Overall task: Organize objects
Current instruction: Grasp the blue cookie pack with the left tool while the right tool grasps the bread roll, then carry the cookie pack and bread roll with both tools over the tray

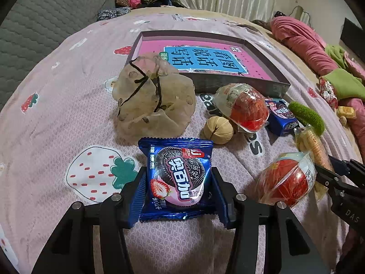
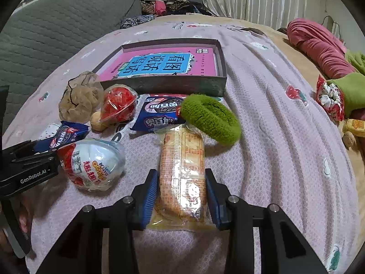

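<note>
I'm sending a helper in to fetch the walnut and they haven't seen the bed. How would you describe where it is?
Find the shallow dark box with the pink book on the pink bedsheet. In front of its near wall, the walnut lies between the beige drawstring pouch and a red-and-white wrapped egg, tucked against the egg. It is the only bare, unwrapped thing there: small, round, tan, with a dark seam.

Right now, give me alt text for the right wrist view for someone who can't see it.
Right gripper fingers close around a wrapped biscuit packet on a pink bedspread. Beyond it lie a green scrunchie, a blue cookie pack, two wrapped toy eggs and an open box.
</note>
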{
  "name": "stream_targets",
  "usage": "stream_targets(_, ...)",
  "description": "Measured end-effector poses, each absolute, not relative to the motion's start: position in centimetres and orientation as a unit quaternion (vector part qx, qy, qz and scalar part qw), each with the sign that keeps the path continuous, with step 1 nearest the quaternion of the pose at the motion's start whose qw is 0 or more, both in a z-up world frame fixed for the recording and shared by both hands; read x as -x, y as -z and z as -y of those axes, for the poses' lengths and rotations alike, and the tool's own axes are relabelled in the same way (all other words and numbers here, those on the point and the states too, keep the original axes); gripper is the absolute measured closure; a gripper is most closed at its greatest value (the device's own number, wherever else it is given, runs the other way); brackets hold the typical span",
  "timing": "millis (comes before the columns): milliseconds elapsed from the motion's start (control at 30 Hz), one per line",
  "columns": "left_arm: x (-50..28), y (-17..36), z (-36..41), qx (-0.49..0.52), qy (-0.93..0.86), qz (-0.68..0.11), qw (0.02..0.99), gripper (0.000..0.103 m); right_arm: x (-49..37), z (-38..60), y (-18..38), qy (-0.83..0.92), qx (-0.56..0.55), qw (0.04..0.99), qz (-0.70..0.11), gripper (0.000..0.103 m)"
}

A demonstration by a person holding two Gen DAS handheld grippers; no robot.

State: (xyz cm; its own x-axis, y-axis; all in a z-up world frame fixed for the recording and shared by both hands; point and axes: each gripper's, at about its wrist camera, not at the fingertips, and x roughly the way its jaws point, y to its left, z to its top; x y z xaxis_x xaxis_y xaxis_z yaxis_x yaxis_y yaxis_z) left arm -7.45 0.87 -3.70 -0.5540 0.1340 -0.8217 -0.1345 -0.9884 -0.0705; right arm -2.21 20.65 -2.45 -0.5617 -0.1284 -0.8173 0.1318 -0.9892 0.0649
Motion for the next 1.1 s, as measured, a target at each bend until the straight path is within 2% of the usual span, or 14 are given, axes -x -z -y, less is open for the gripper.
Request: stream_targets(1100,3.4,0.9,0.7,0.441,-0.895,0.008,0.069,0.049,-0.5,-20.3,0.2,0.895,-0.436,0.092,0.002,0.062)
